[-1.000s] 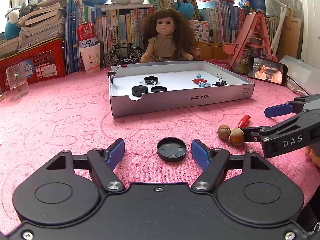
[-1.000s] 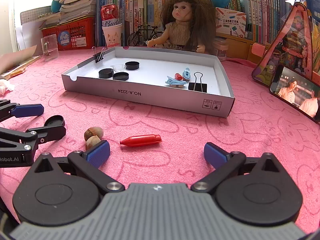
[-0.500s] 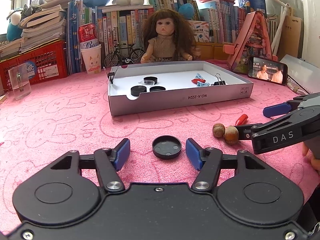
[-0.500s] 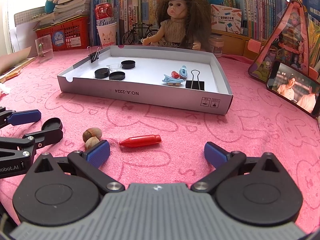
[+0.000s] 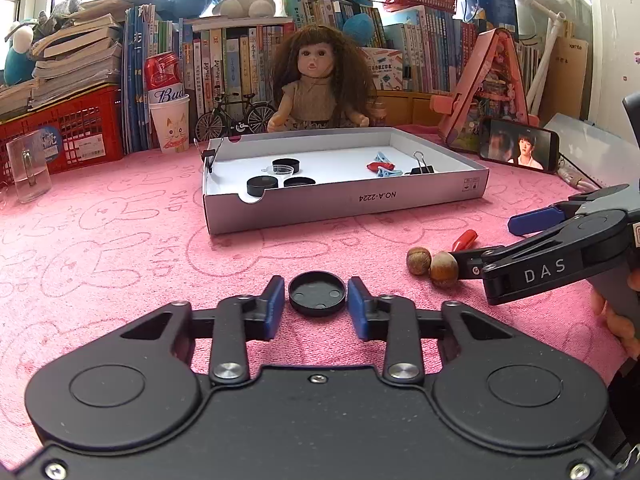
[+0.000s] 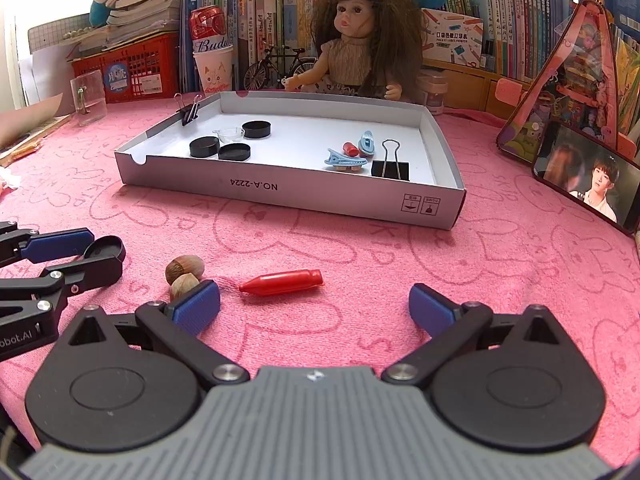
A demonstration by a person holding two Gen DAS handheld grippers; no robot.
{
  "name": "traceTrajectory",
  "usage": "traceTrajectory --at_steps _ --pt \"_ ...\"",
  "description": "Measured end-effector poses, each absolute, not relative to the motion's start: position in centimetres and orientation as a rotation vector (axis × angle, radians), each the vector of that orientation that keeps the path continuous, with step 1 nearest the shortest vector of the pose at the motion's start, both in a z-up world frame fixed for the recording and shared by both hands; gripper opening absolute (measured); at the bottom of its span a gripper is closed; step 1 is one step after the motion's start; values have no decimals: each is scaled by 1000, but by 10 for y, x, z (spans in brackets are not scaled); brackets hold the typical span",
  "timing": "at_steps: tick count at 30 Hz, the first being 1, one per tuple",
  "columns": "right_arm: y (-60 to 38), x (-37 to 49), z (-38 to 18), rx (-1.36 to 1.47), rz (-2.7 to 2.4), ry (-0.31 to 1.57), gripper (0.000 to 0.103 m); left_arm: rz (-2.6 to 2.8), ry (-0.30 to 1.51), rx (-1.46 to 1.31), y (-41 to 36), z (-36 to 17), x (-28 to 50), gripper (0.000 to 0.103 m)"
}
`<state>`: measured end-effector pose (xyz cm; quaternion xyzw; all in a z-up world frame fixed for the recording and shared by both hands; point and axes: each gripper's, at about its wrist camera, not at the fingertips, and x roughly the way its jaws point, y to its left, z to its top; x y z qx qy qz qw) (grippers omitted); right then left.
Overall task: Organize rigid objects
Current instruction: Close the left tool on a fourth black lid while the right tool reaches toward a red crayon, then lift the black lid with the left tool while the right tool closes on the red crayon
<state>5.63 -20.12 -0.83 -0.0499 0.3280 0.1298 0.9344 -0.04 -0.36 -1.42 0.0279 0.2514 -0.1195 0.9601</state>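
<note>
A black round cap (image 5: 317, 293) lies open side up on the pink cloth. My left gripper (image 5: 317, 307) is closing around it, and both blue pads (image 5: 276, 304) meet its rim. In the right wrist view the same cap (image 6: 106, 248) sits between the left gripper's fingers. My right gripper (image 6: 314, 308) is open and holds nothing; a red pointed plastic piece (image 6: 280, 282) lies just ahead of it. Two hazelnuts (image 6: 184, 270) rest by its left pad. The white cardboard tray (image 5: 344, 204) holds black caps, a clear cup, blue and red clips and a binder clip.
A doll (image 5: 316, 80), a toy bicycle, a can in a paper cup, books and a red crate line the back. A phone (image 5: 518, 148) and a pink toy house stand at the right. A clear glass (image 5: 28, 168) stands far left.
The left gripper's jaws have closed from wide apart down onto the black cap. The right gripper has stayed still and open.
</note>
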Motion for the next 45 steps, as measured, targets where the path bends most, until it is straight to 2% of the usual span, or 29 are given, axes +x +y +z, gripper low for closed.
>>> traceTrajectory --at_steps 12,20,33,36,38,45 --pt "-201 56 -8 -121 289 665 103 -243 507 46 -2 -14 -1 30" --pt "-197 50 -4 -191 350 622 93 -243 504 55 -3 -14 -1 30" --pt "-191 47 -2 -154 429 611 78 -244 499 65 -5 -16 -1 30" --pt "-190 46 -1 -148 439 601 67 -243 499 57 -4 -15 -1 30" --pt "-190 44 1 -138 435 589 55 -241 498 28 -1 -14 -2 30" --pt "-192 44 5 -130 419 569 36 -232 484 5 4 -9 0 30"
